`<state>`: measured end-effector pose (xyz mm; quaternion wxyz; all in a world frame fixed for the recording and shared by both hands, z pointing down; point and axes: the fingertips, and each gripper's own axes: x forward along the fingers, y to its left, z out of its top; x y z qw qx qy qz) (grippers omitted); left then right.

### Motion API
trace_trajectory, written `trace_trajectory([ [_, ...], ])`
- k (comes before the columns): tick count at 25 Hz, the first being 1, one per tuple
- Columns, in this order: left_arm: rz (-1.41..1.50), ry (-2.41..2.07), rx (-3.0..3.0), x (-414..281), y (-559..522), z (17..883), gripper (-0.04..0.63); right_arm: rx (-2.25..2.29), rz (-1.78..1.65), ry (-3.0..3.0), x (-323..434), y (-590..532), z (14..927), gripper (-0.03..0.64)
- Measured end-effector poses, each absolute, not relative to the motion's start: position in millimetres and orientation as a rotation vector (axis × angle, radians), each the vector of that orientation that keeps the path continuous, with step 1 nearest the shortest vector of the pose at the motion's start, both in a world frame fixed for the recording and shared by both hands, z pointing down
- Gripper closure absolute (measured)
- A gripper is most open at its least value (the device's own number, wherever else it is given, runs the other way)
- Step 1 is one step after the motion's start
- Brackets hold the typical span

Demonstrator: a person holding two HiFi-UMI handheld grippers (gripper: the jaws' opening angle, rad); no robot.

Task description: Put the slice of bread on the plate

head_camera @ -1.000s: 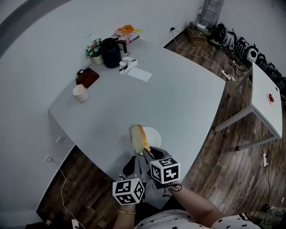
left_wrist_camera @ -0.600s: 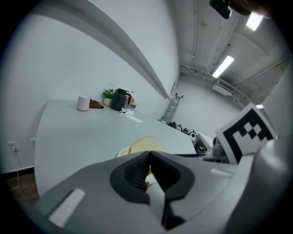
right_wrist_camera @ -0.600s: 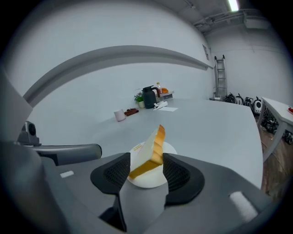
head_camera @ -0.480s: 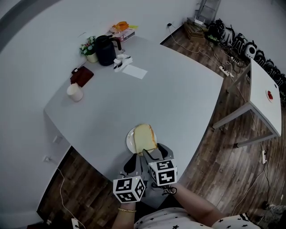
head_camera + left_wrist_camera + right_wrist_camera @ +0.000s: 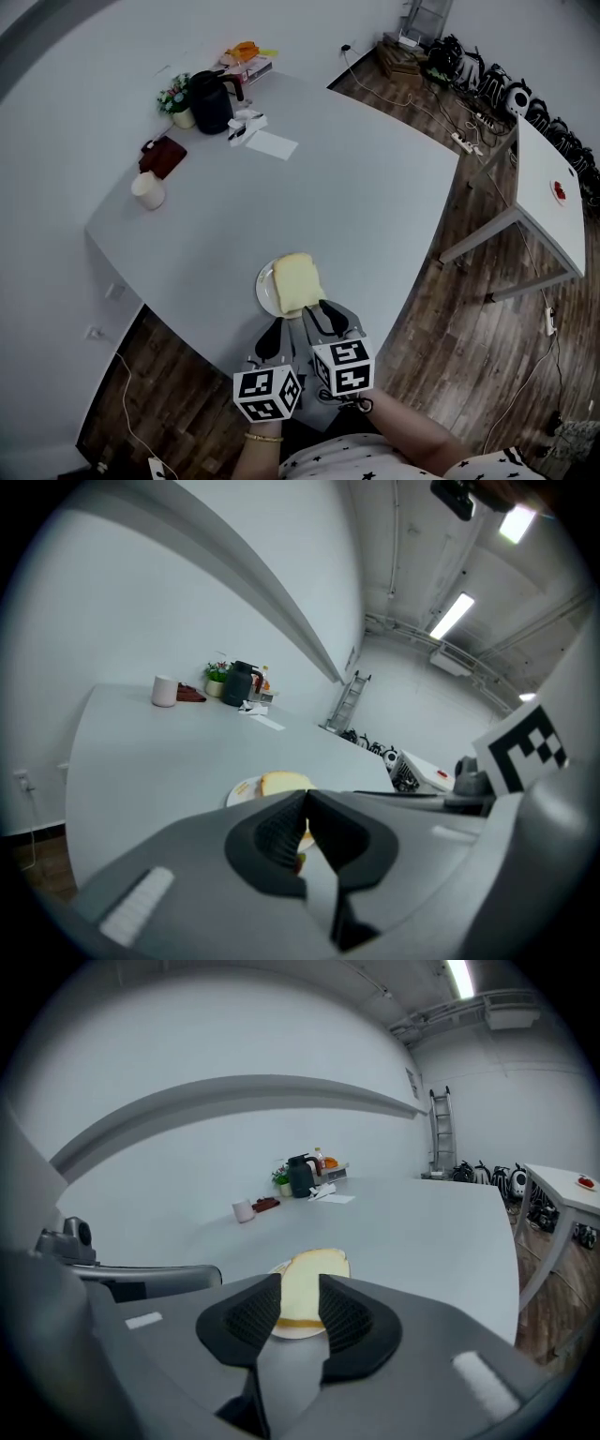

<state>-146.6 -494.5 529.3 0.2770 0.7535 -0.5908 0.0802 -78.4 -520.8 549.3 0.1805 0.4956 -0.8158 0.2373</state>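
Note:
A pale slice of bread (image 5: 297,281) lies flat on a small white plate (image 5: 265,286) near the front edge of the grey table (image 5: 375,187). My right gripper (image 5: 315,308) is just short of the slice's near edge. Its jaws have just been closing but still stand apart, with nothing pressed between them. In the right gripper view the bread (image 5: 315,1274) and plate (image 5: 279,1265) show beyond the gap of the right gripper (image 5: 298,1290). My left gripper (image 5: 273,330) sits beside it, shut and empty. The left gripper view shows the left gripper (image 5: 303,803) with bread (image 5: 283,782) behind.
At the table's far left corner stand a black kettle (image 5: 208,101), a small flower pot (image 5: 175,97), a white cup (image 5: 147,189), a dark red pad (image 5: 161,156) and papers (image 5: 272,143). A second white table (image 5: 553,178) stands at the right, with cables and gear (image 5: 487,75) on the wooden floor.
The bread, held upright in my right gripper a second ago, now lies flat on the plate. The right gripper has let go and drawn back toward me.

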Motion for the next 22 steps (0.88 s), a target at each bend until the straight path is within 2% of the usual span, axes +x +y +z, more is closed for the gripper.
trace_trajectory([
  [1,0.216,-1.587,2.026,-146,-494,528,0.588,1.4,0.676,-2.314,-79,-518,547,0.524],
  [2,0.215,-1.587,2.028,-147,-493,528,0.588,1.396,0.683,-2.324,-79,-516,545,0.615],
  [22,0.217,-1.591,2.069,-155,-479,511,0.588,1.416,0.632,-2.33,-84,-489,522,0.618],
])
